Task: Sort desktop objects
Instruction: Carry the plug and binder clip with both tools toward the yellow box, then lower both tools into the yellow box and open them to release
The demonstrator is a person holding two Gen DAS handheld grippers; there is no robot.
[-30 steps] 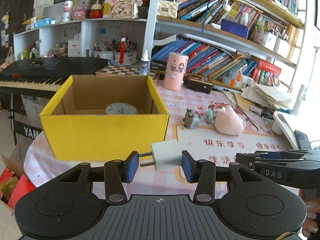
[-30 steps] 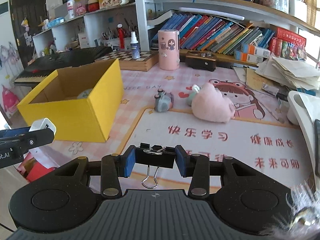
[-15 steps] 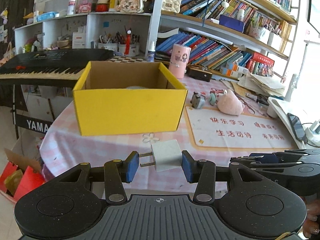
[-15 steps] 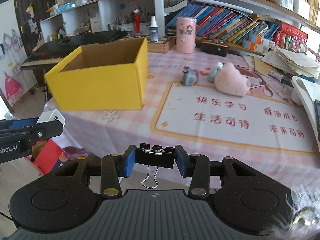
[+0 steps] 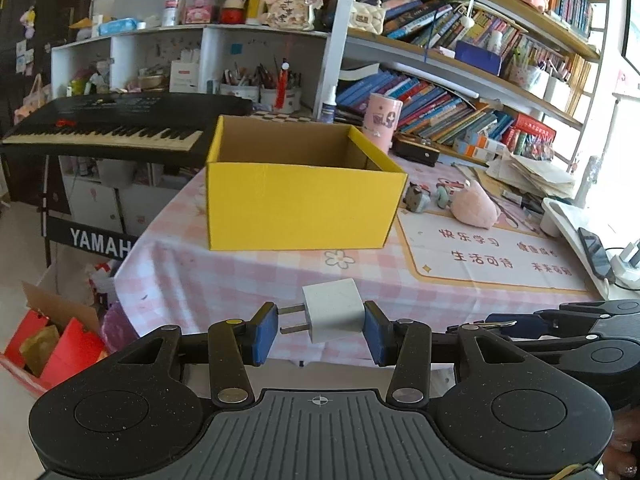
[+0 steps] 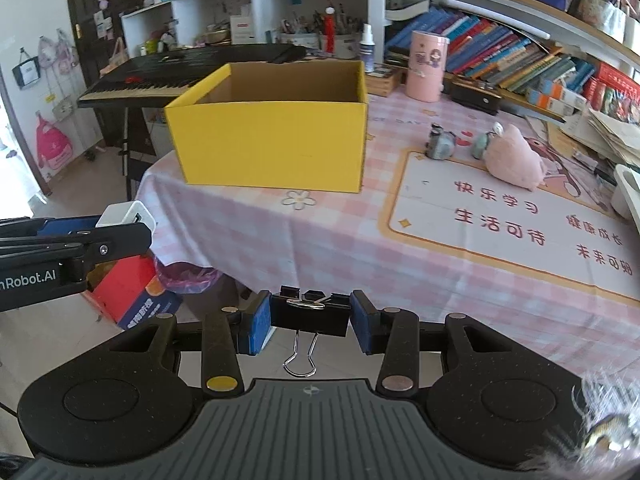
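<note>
My left gripper is shut on a white plug adapter, its two prongs pointing left against the left pad. It hangs in the air short of the table's near edge. My right gripper is shut on a black binder clip whose wire handle dangles below. The open yellow cardboard box stands on the pink checked tablecloth ahead of both grippers. In the right wrist view the left gripper with the white adapter shows at the left, off the table's edge.
A pink plush toy, small grey figurines, a printed desk mat, a pink cylinder, stacked papers and a phone share the table. A black keyboard stands left. Red boxes lie on the floor. Bookshelves fill the back.
Both grippers have drawn back from the table with their objects still held. The yellow box and table now look smaller and farther, and the floor shows below the table edge.
</note>
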